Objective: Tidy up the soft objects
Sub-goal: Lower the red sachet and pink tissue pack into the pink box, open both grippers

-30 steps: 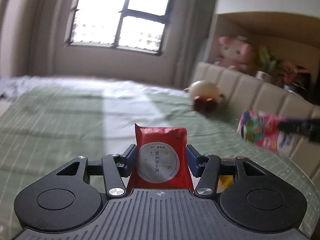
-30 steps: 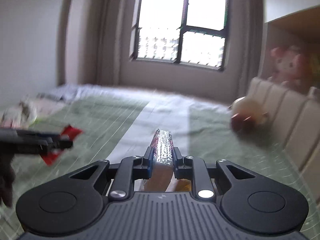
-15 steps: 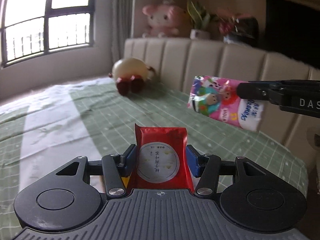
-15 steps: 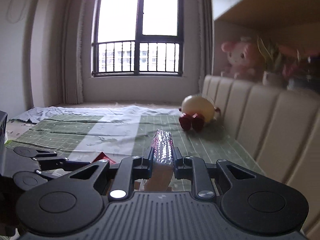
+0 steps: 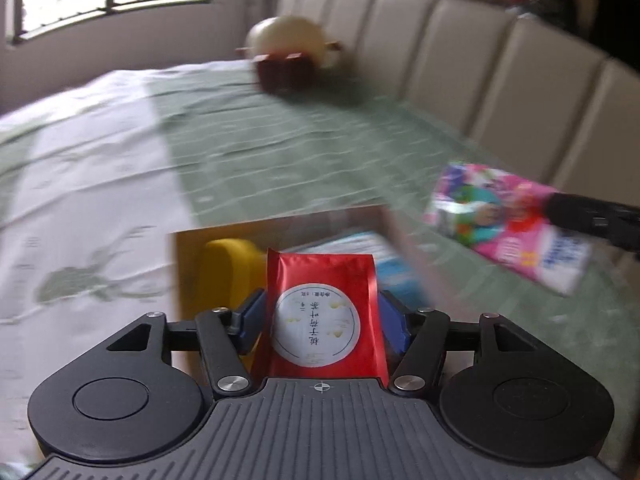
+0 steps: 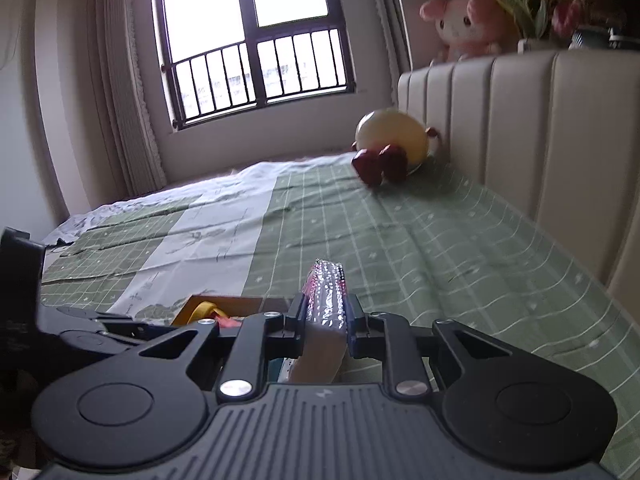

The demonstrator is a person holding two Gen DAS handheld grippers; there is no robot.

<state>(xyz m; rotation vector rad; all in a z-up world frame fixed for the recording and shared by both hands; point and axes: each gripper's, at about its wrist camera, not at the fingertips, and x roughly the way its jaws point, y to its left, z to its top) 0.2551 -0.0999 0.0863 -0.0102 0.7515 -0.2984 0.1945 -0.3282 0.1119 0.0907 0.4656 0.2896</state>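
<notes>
Both grippers have dropped from over the open bed to a cardboard box [image 5: 280, 228] on the green checked bedspread [image 5: 304, 152]; the box was out of sight a second ago. Left gripper [image 5: 320, 316] has just been opening its jaws: blue pads now stand slightly off the edges of the red sachet [image 5: 322, 312], which sits between them right above the box, looking released or nearly so. Right gripper [image 6: 326, 320] is clamped tight on the pink tissue pack [image 6: 326, 296], seen edge-on here; in the left view the pack hangs beside the box's right wall, not yet over it.

Progress: box already holds a yellow soft item [image 5: 228, 264] and a light blue packet [image 5: 380, 256]. Left to do, I'd judge: sachet drop, tissue pack in. Round cream plush [image 6: 390, 144] lies by the headboard [image 6: 520, 128], maybe also pending.

Writing: sachet's white round label carries Chinese characters, upside down, not legible. Tissue pack shows cartoon print and blue lettering, too blurred to read.
</notes>
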